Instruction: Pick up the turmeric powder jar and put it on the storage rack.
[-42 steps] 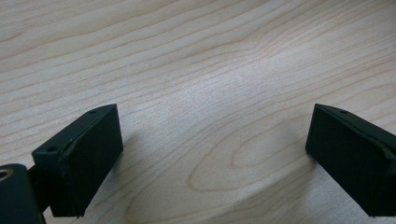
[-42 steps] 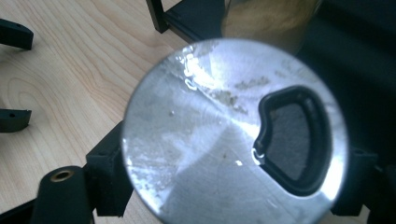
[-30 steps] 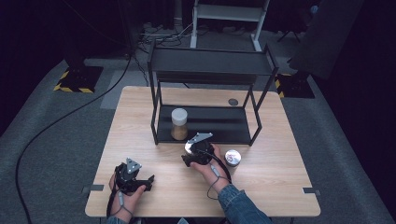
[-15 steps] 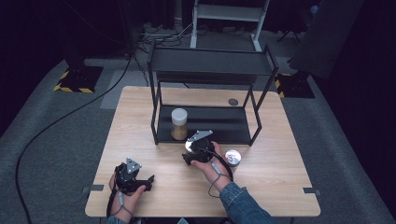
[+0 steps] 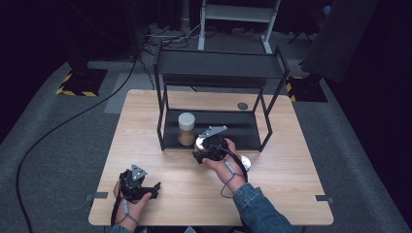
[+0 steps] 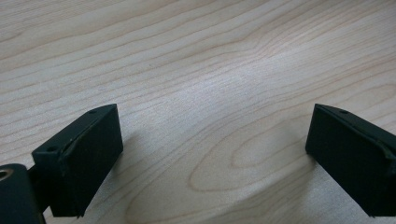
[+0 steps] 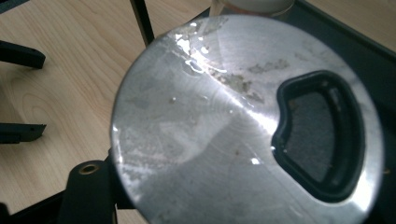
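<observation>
Left gripper (image 5: 154, 186) rests near the table's (image 5: 272, 194) front-left edge, jaws wide apart, nothing between them. Jar (image 5: 186, 128) with a pale cap stands at the left end of the rack's (image 5: 218, 63) lower shelf. Right gripper (image 5: 200, 151), just in front of that shelf, is clamped on a round metal lid (image 7: 224, 126) bearing a dark-rimmed opening. Step in hand, as judged: carrying the lid. Next move calls for a steady grip and choosing where to seat it.
</observation>
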Action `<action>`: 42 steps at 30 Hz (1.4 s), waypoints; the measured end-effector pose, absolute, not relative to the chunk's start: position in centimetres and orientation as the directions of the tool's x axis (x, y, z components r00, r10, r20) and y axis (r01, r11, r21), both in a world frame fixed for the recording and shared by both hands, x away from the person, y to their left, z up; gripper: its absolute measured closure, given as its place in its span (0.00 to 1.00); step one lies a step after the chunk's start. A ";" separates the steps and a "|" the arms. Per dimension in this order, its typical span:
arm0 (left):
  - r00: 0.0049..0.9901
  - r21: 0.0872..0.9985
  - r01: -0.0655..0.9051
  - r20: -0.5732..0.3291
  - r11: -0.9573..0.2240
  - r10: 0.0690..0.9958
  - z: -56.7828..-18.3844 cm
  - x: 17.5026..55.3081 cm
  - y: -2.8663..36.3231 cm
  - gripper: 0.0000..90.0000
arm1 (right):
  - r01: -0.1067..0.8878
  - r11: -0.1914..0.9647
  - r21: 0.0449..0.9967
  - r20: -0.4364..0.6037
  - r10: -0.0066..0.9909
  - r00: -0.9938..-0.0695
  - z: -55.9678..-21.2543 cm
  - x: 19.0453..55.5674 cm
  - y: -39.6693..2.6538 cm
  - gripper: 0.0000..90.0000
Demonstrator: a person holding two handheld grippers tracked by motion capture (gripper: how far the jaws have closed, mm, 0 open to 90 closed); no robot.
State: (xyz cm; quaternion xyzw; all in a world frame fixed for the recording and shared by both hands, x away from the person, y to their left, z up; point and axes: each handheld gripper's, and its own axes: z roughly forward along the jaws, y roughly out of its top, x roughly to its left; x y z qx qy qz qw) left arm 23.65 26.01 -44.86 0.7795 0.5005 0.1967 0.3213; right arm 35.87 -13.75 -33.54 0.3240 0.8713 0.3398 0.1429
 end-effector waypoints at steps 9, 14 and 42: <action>0.422 0.699 0.653 -0.016 -0.292 0.906 -44.9 23.6 26.1 0.04 | 0.468 0.545 0.695 -0.045 0.683 -0.729 -31.0 36.9 -14.5 0.35; 0.422 0.699 0.653 -0.016 -0.292 0.906 -44.9 23.6 26.1 0.04 | 0.470 0.540 0.698 -0.054 0.694 -0.718 -30.2 37.7 -14.7 0.35; 0.422 0.699 0.653 -0.017 -0.291 0.907 -44.9 23.6 26.1 0.04 | 0.540 0.500 0.677 -0.039 0.757 -0.652 -33.4 43.8 -15.8 0.35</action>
